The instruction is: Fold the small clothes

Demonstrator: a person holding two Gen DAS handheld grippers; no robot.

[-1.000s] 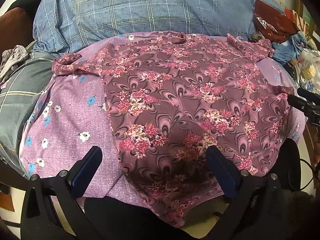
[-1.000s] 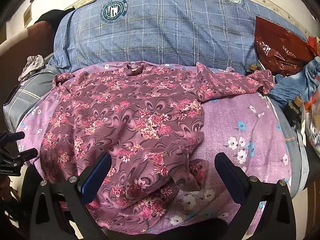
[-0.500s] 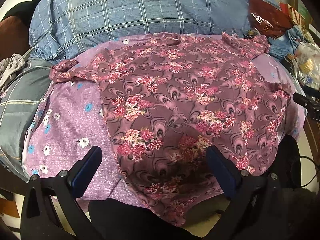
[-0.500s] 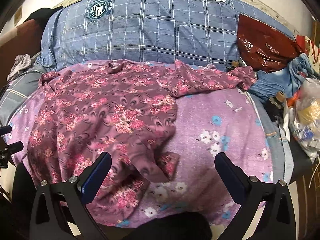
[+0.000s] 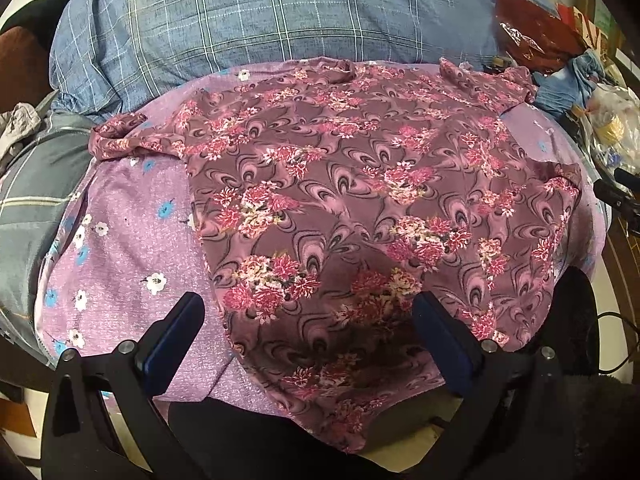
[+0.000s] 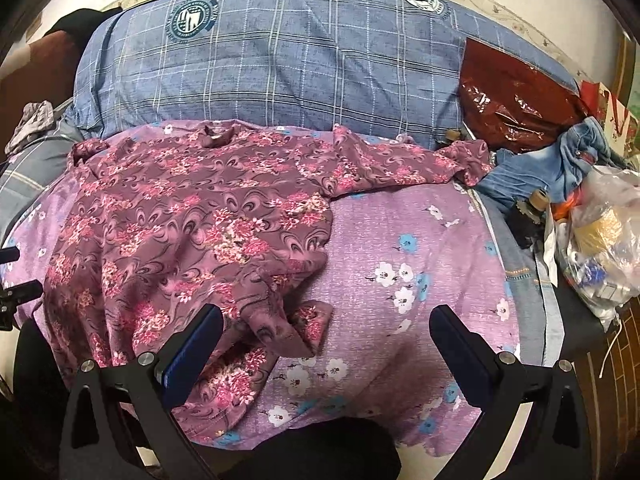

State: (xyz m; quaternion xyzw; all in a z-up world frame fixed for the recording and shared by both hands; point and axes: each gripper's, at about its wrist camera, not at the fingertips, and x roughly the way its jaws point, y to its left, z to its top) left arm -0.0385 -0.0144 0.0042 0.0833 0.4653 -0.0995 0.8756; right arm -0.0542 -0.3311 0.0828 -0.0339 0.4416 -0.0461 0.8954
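Note:
A maroon floral top (image 5: pixel 360 208) (image 6: pixel 192 216) lies spread on a lilac flowered sheet (image 5: pixel 132 232) (image 6: pixel 408 248), collar at the far side, both sleeves stretched outward. Its right hem corner (image 6: pixel 304 320) is crumpled and turned over. My left gripper (image 5: pixel 308 320) hangs open above the near hem, holding nothing. My right gripper (image 6: pixel 328 332) is open too, its left finger (image 6: pixel 192 352) over the hem edge and its right finger over bare sheet. The right gripper's tip (image 5: pixel 616 196) shows at the right edge of the left wrist view.
A large blue plaid pillow (image 6: pixel 280 60) lies behind the top. A red foil bag (image 6: pixel 516 104), denim cloth (image 6: pixel 552 160) and a clear plastic bag of items (image 6: pixel 604 240) crowd the right side. Grey striped bedding (image 5: pixel 28 200) lies at the left.
Both views shift slightly: the left gripper has edged left and lower over the hem, the right gripper has swung right then back a little. The top lies unchanged.

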